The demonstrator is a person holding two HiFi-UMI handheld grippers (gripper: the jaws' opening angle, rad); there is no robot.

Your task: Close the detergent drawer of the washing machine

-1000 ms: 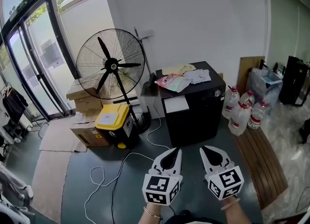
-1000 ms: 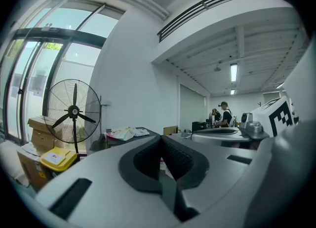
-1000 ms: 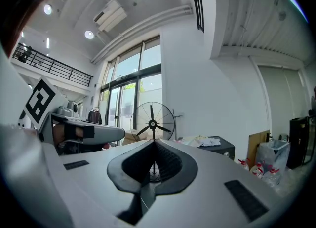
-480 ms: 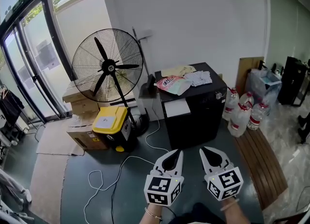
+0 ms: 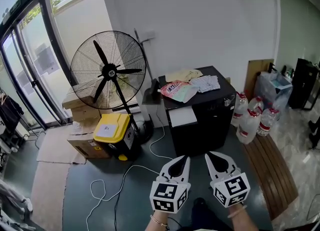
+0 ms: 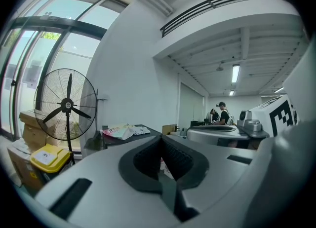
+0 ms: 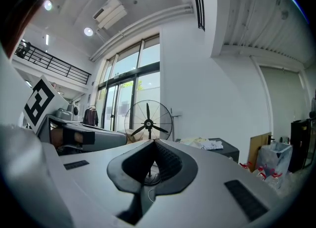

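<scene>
No washing machine or detergent drawer shows in any view. My left gripper point(image 5: 180, 162) and right gripper point(image 5: 216, 158) hang side by side low in the head view, over the dark floor, both pointing toward a black cabinet point(image 5: 205, 120). Each has its jaws pressed together with nothing between them. The left gripper point(image 6: 160, 140) looks past its joined tips at the cabinet top and a fan. The right gripper point(image 7: 154, 143) has the same fan point(image 7: 147, 121) straight beyond its tips.
A large standing fan point(image 5: 107, 70) stands left of the cabinet, with a yellow-lidded box point(image 5: 111, 134) and cardboard boxes point(image 5: 82, 142) at its foot. A white cable point(image 5: 125, 175) trails over the floor. Water bottles point(image 5: 250, 122) and a wooden pallet point(image 5: 270, 170) lie right. Cloths point(image 5: 187, 87) lie on the cabinet.
The head view has shifted a little, so the fan and boxes sit slightly further left. Both grippers stay shut and keep their place.
</scene>
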